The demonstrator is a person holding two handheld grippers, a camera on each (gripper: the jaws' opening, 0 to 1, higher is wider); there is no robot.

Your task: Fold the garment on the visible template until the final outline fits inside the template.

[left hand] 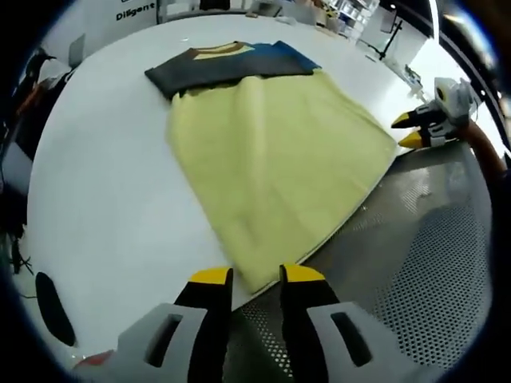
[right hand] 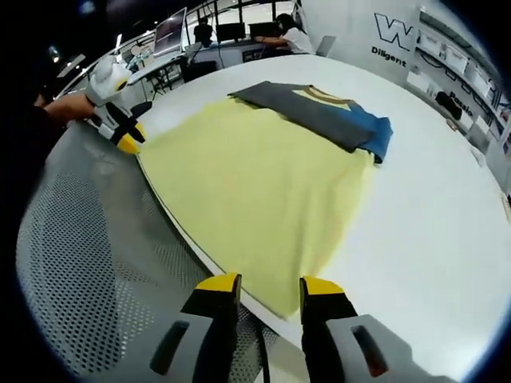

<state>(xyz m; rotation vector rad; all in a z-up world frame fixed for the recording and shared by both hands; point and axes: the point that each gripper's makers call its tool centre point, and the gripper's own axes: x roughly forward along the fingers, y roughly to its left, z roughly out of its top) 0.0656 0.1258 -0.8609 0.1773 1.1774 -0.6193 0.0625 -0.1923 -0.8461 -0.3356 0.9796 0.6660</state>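
A yellow T-shirt (left hand: 275,155) with dark grey and blue sleeves lies spread on a white tabletop (left hand: 104,191), its hem running along the tabletop's near edge where a perforated grey metal surface (left hand: 415,263) begins. The sleeves (right hand: 331,112) are already turned in across the collar end, forming a dark band toward the far side, so the first folds look done. The body is open at full length, and no template outline can be made out under or around the cloth, so whether it fits cannot be judged; the lengthwise folds appear left to do.

The left gripper (left hand: 255,275) sits at one hem corner, jaws apart on either side of the cloth's tip, not closed on it. The right gripper (right hand: 270,283) sits at the opposite hem corner, its jaws likewise apart with the fabric edge between them. In the right gripper view the left gripper appears at the far corner of the hem, beside the fabric. Both seem poised to pinch the hem and carry it toward the collar
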